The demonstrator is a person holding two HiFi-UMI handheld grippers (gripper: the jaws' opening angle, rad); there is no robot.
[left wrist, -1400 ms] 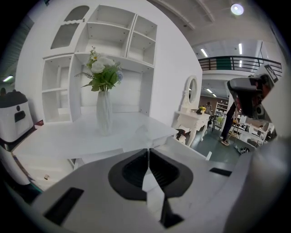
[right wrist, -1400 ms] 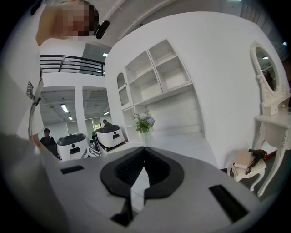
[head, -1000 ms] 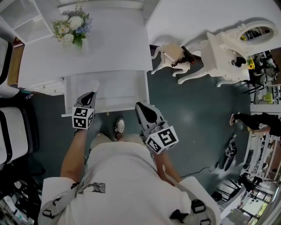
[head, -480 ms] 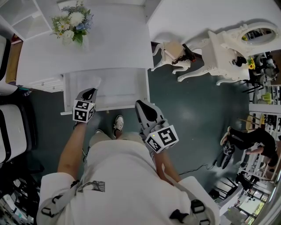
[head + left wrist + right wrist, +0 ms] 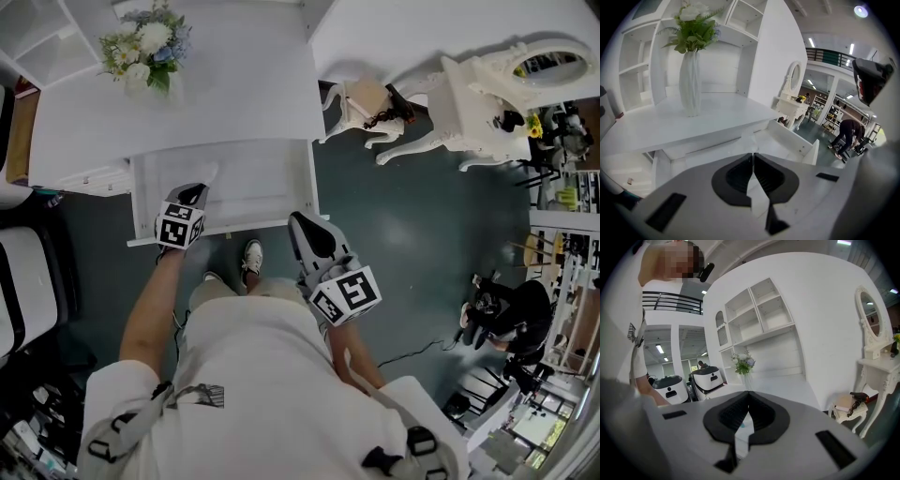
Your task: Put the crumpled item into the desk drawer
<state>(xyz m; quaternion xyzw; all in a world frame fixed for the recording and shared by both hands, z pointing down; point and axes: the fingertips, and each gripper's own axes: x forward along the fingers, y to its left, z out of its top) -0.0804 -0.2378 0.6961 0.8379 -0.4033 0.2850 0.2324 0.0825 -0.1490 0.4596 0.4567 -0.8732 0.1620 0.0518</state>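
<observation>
The left claw (image 5: 752,157) has its two dark jaws pressed together at the tips, and they pinch a small white crumpled item (image 5: 205,173) that sticks out just past them. In the head view this claw is tilted downward over the left part of the open drawer (image 5: 267,192), so the crumpled item hangs above the drawer's pale floor, near its left wall; whether it touches the floor cannot be told. Just beyond the claw, past the drawer's back edge, lies the white desk (image 5: 225,94), and farther out on it, up and to the claw's left, stands a vase of flowers (image 5: 142,54). The right claw (image 5: 749,393) is closed too, its jaws meeting with nothing between them. It sits well apart from the left one, near the drawer's front right corner, and points more nearly level toward the desk and the white shelves (image 5: 764,310) behind it. Below the two claws, a sneaker (image 5: 251,259) shows on the dark floor. Out to the right claw's side stand a small white stool (image 5: 361,105) and a white dressing table (image 5: 487,98) with an oval mirror, and farther right a person (image 5: 514,319) bends over.
</observation>
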